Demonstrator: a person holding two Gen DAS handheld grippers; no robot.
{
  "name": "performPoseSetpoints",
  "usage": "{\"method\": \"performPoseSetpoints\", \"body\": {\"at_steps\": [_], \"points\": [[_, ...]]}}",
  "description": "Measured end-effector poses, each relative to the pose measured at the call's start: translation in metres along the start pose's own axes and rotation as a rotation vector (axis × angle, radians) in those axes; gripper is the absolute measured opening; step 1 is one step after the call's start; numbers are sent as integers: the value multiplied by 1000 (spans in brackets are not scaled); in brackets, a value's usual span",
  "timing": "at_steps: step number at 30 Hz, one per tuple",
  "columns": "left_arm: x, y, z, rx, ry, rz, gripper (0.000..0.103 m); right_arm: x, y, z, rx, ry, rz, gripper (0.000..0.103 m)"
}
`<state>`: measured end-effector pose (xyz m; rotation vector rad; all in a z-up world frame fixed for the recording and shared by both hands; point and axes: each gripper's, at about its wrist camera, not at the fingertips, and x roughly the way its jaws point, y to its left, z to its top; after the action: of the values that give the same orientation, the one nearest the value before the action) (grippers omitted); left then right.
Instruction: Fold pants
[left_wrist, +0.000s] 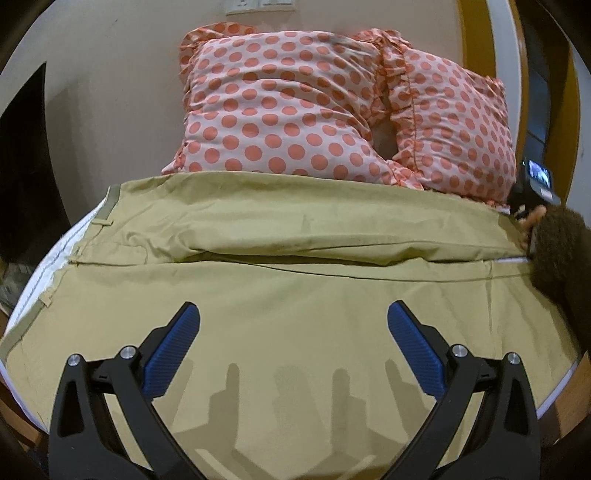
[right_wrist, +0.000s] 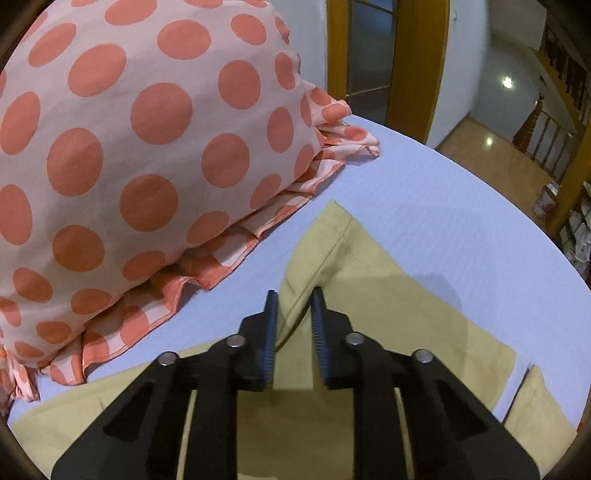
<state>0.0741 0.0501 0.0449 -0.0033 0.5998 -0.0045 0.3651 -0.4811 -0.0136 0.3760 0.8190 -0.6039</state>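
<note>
Khaki pants (left_wrist: 295, 266) lie spread across a white bed, waistband (left_wrist: 110, 201) at the left, legs running right. My left gripper (left_wrist: 293, 321) is open and empty, hovering above the near leg. In the right wrist view my right gripper (right_wrist: 294, 306) is nearly closed around a raised fold of the far leg's hem end (right_wrist: 325, 236), the cloth pinched up between the blue pads. The other leg's hem (right_wrist: 535, 410) lies at the lower right. The right gripper also shows at the right edge of the left wrist view (left_wrist: 532, 192).
Two pink pillows with orange polka dots (left_wrist: 295, 103) lean against the wall behind the pants; one fills the left of the right wrist view (right_wrist: 129, 147). White sheet (right_wrist: 443, 206) ends at the bed's edge; a wooden door frame (right_wrist: 417, 55) and floor lie beyond.
</note>
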Motion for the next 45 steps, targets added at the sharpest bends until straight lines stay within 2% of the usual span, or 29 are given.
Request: {"method": "performPoseSetpoints", "body": {"at_steps": [2,3,4,7,8,10,13,15,16,19,22,24,27,28,29,30,31,34,37,40,43,44,45], "points": [[-3,5,0,-23,-1,4,101,-5,-5,-1,46,6,70,9],[-5,8,1,-31,-4,8,101,-5,-16,-1,96,11,131,5],[-8,11,1,-38,-8,13,101,-2,-19,0,127,12,170,4],[-18,19,1,-61,-27,23,101,-25,-42,-8,221,-34,341,4],[-22,24,3,-71,-35,19,101,-40,-58,-13,246,-64,424,4],[-28,29,5,-89,-51,4,101,-64,-80,-25,275,-90,527,4],[-37,40,11,-118,-83,-32,101,-112,-137,-71,320,-114,672,4],[-40,46,16,-125,-99,-58,101,-148,-155,-113,347,-86,689,4],[-40,48,19,-127,-103,-66,101,-150,-170,-133,367,-46,690,4],[-37,57,36,-138,-119,-125,101,-133,-185,-161,398,88,671,4],[-29,66,57,-157,-135,-187,101,-131,-192,-180,424,145,668,12],[-20,71,68,-166,-118,-182,101,-129,-191,-182,436,155,675,24],[-2,80,77,-210,-65,-162,101,-130,-186,-178,428,139,676,32],[6,85,80,-232,-44,-166,101,-130,-184,-175,432,131,678,32],[13,90,82,-256,-23,-175,101,-128,-183,-173,435,120,687,30],[27,96,87,-294,14,-186,101,-125,-182,-171,433,110,702,7],[35,101,89,-311,34,-187,101,-124,-182,-170,433,110,722,3],[68,116,99,-382,113,-167,101,-128,-195,-168,485,55,838,3],[97,126,109,-451,170,-176,100,-141,-202,-165,469,5,872,3],[123,125,121,-420,197,-112,100,-146,-205,-166,468,-6,893,3],[157,127,129,-406,259,-45,91,-148,-205,-166,467,-10,901,3],[166,129,129,-420,277,-44,79,-149,-204,-165,468,-10,902,3],[179,135,128,-443,306,-48,55,-149,-203,-165,469,-10,903,3]]}}
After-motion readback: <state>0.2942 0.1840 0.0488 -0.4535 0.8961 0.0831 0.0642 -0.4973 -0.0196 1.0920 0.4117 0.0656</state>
